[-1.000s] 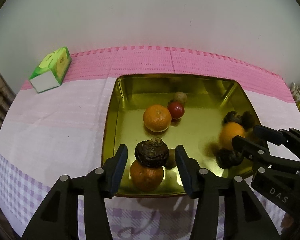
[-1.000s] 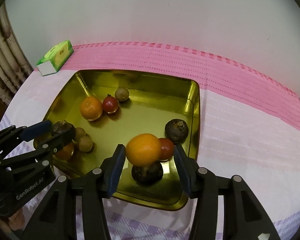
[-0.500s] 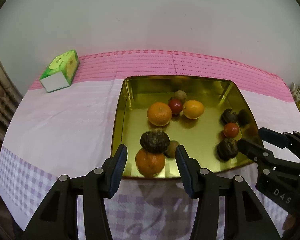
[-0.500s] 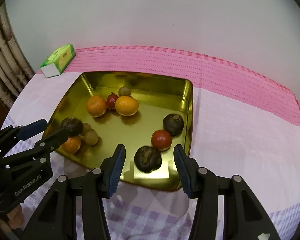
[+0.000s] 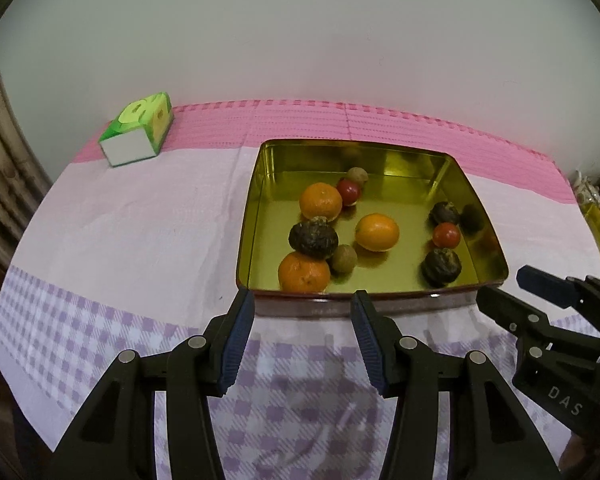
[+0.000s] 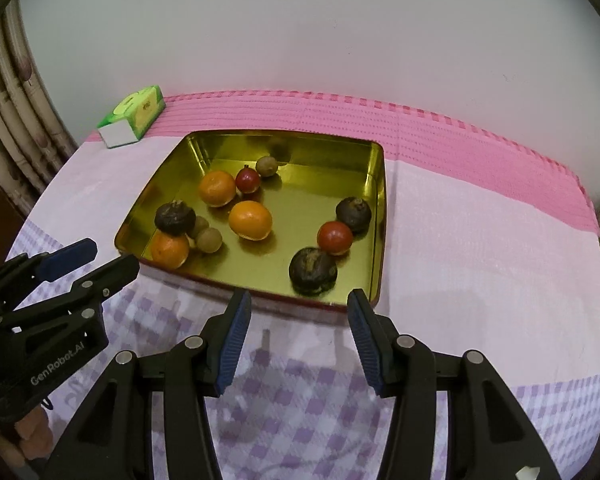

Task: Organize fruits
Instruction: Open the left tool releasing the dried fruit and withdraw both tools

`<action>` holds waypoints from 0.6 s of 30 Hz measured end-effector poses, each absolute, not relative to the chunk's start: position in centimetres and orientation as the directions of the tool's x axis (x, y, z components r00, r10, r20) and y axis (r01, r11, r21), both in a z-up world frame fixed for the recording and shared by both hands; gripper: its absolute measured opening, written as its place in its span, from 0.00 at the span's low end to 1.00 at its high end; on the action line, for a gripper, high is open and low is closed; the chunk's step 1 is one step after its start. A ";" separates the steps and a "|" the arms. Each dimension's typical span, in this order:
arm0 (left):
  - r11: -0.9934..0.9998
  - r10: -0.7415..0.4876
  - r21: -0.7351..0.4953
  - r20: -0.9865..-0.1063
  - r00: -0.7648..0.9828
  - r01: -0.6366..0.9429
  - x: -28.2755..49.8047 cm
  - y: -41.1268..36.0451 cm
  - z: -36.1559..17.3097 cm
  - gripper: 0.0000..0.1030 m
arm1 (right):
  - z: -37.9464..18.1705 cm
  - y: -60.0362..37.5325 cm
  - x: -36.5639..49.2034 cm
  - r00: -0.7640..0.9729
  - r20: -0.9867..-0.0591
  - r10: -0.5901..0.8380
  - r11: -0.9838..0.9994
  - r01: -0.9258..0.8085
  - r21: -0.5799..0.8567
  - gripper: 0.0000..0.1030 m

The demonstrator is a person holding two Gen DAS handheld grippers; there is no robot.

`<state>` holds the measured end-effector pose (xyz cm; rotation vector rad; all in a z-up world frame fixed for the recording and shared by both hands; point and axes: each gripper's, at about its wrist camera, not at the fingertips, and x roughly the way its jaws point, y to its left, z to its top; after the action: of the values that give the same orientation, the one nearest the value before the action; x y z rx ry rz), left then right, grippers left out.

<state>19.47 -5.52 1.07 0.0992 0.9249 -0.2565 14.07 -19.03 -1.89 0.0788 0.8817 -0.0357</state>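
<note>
Both grippers hang empty with jaws wide: the left gripper (image 5: 302,336) and right gripper (image 6: 298,338) sit level over the checked cloth (image 5: 100,332) on the tabletop, just short of the gold tray (image 5: 364,300), likely clear of it. Every fruit lies inside, oranges (image 5: 377,232) loosely toward the left, dark fruits (image 6: 313,271) mostly right.

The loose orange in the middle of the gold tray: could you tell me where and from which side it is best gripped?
Grip the loose orange across its widest middle, coming straight down from above with the right claw, which is open and nearer. It sits alone on the gold tray floor, bare tray on both sides for the fingers. The tray walls would probably block a low, sideways approach.
</note>
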 end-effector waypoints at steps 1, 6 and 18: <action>0.964 -0.182 -0.029 -0.799 0.573 0.265 19.3 -5.4 1.0 0.50 | -2.0 -19.0 13.8 0.636 -0.772 0.005 0.996 0.065 0.059 0.46; 0.959 -0.221 -0.069 -0.791 0.570 0.276 18.5 -4.7 0.8 0.50 | -2.2 -18.6 12.7 0.639 -0.769 0.007 0.996 0.067 0.065 0.47; 0.971 -0.157 -0.020 -0.809 0.567 0.240 17.3 -4.5 -0.4 0.50 | -4.0 -17.6 11.3 0.617 -0.787 0.019 0.997 0.050 0.064 0.47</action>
<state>17.28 -4.53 -0.40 0.0954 0.9398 -0.2339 11.32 -17.65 -4.00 0.0823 0.9064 -0.0179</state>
